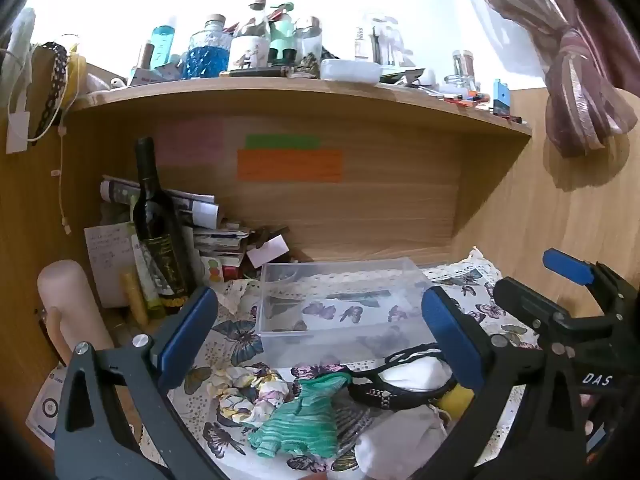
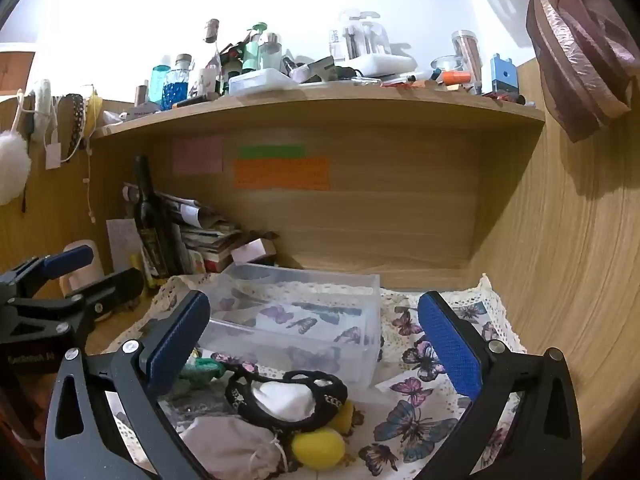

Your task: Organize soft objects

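A clear plastic box [image 1: 340,304] [image 2: 296,320] stands empty on the butterfly-print cloth [image 2: 416,412]. In front of it lie soft items: a floral scrunchie [image 1: 250,394], a green knitted piece [image 1: 304,420] [image 2: 198,368], a black lace headband [image 1: 396,392] [image 2: 288,400] around a white cloth [image 2: 286,398], a grey drawstring pouch [image 1: 400,440] [image 2: 228,448] and a yellow ball [image 2: 318,448]. My left gripper [image 1: 320,336] is open above the scrunchie and green piece. My right gripper [image 2: 316,344] is open above the headband. Both are empty.
A dark wine bottle [image 1: 158,232] stands at the back left beside stacked papers [image 1: 192,216]. A wooden shelf [image 1: 304,96] crowded with bottles overhangs the desk. A wooden wall [image 2: 560,260] closes the right side. A pink cylinder [image 1: 64,304] stands at left.
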